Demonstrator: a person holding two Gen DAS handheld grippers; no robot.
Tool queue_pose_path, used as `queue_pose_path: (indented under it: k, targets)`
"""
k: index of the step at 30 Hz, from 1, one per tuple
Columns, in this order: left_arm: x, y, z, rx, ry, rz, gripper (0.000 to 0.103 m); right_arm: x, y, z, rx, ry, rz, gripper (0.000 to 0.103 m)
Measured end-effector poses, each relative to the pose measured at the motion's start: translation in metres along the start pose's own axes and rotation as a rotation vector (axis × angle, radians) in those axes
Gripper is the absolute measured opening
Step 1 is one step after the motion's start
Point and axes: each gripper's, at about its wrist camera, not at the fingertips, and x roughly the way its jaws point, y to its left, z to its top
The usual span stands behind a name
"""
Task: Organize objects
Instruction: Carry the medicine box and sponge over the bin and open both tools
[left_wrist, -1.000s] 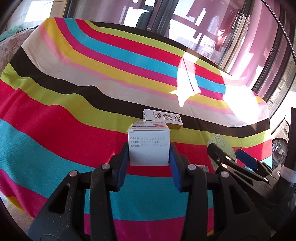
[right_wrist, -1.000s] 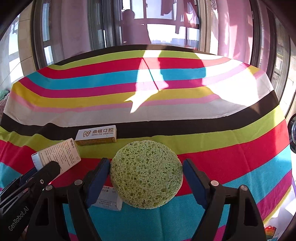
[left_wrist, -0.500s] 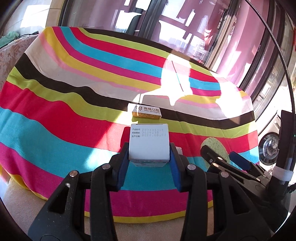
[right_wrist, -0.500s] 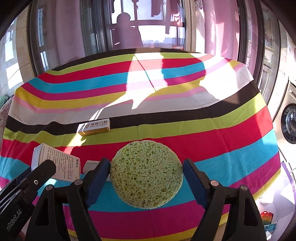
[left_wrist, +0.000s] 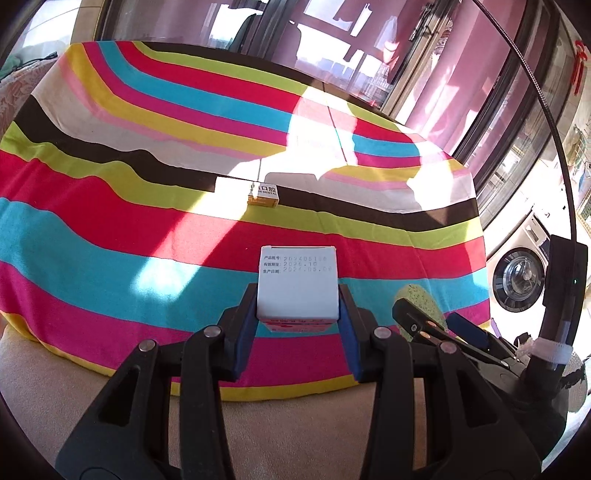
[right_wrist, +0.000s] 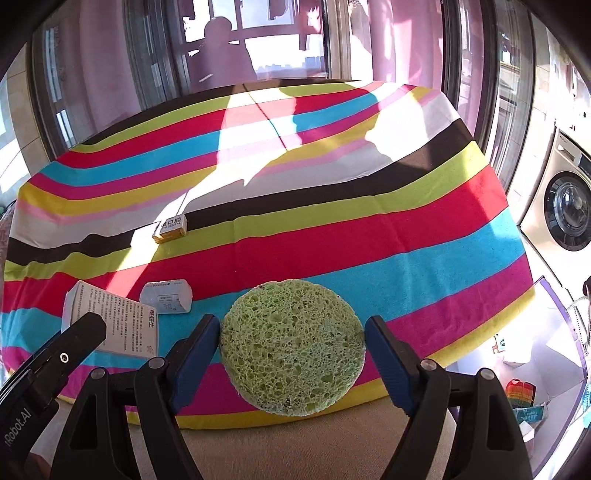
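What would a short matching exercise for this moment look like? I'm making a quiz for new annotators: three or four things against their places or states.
Things:
1. white box
2. green sponge
3. yellow dental box
4. pale blue packet

Places:
A. lying on the striped cloth, near the black stripe
B. clamped between the left gripper's jaws
C. between the right gripper's jaws
D. lying on the cloth by the turquoise stripe

Pairs: 1-B, 2-C, 3-A, 4-D
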Motion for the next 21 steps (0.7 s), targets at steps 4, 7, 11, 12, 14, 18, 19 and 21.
queue_pose_path:
  k: [4,7,11,12,14,18,19,21]
  targets:
    - [0.000,-0.012,-0.006,0.012,0.023,-0.032,0.045,-0.004,-0.013,-0.005,0.023,0.024,-0.025,0.081]
    - [0.002,-0.022,-0.009,0.025,0.042,-0.057,0.045,-0.008,-0.022,-0.008,0.035,0.036,-0.042,0.081]
    - [0.005,-0.038,-0.015,0.047,0.067,-0.089,0.045,-0.014,-0.033,-0.013,0.044,0.050,-0.067,0.081]
    - [0.005,-0.043,-0.017,0.054,0.072,-0.096,0.045,-0.015,-0.037,-0.015,0.048,0.053,-0.072,0.081]
    - [0.007,-0.051,-0.020,0.067,0.083,-0.110,0.045,-0.018,-0.043,-0.017,0.058,0.059,-0.082,0.081]
    - [0.010,-0.066,-0.024,0.084,0.104,-0.141,0.045,-0.023,-0.059,-0.021,0.083,0.068,-0.109,0.081]
    - [0.011,-0.071,-0.026,0.091,0.109,-0.148,0.045,-0.024,-0.064,-0.023,0.089,0.071,-0.113,0.081]
    - [0.014,-0.078,-0.028,0.102,0.120,-0.164,0.045,-0.027,-0.071,-0.025,0.095,0.076,-0.128,0.081]
